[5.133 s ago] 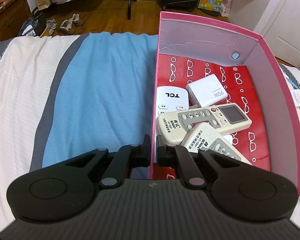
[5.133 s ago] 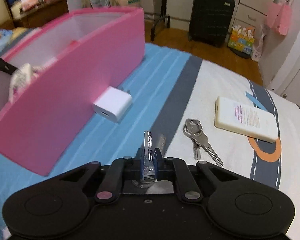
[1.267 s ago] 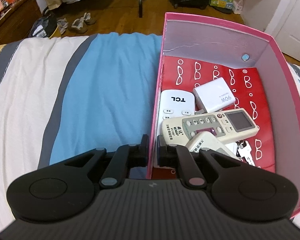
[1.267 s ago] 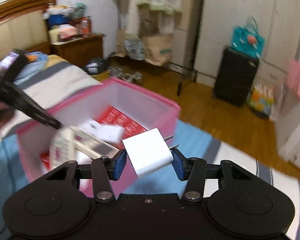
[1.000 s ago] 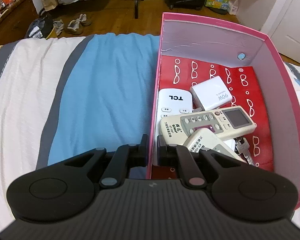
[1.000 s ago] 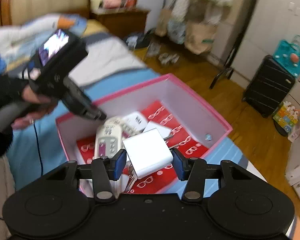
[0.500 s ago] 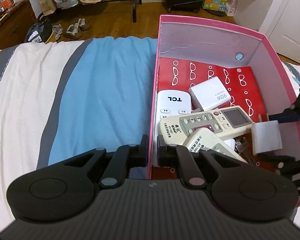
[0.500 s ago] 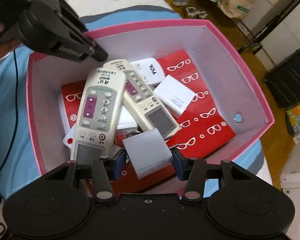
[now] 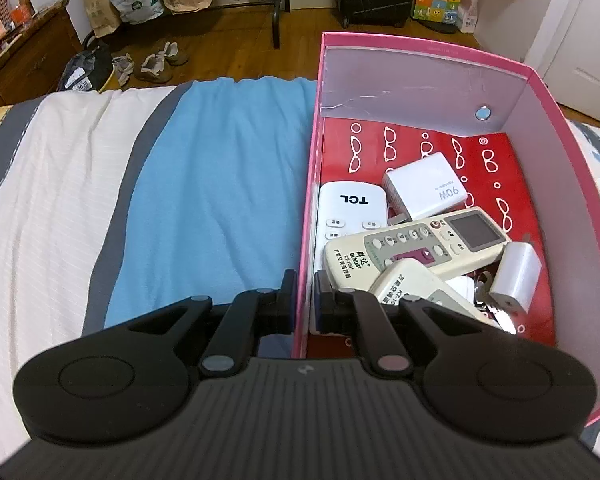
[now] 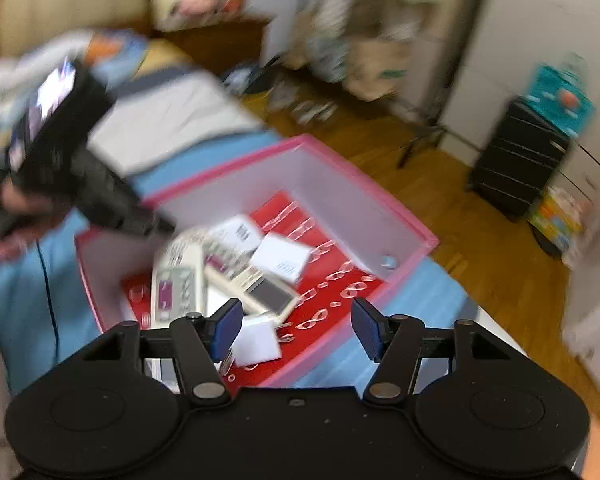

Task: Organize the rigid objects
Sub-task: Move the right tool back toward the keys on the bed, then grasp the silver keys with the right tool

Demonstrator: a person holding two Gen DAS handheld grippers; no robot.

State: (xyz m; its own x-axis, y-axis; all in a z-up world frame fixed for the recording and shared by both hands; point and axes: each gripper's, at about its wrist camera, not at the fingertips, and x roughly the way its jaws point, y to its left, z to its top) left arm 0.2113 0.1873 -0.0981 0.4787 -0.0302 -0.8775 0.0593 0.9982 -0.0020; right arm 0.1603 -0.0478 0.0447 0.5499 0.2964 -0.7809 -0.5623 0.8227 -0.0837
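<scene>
The left claw (image 9: 305, 296) pinches the pink box's (image 9: 404, 46) left wall while the right claw (image 10: 296, 330) hangs wide apart and empty above the small white charger (image 9: 516, 276) lying inside beside the remotes (image 9: 416, 242).

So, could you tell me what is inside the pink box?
The pink box holds a TCL remote, two beige remotes, two white chargers and keys, mostly covered.
</scene>
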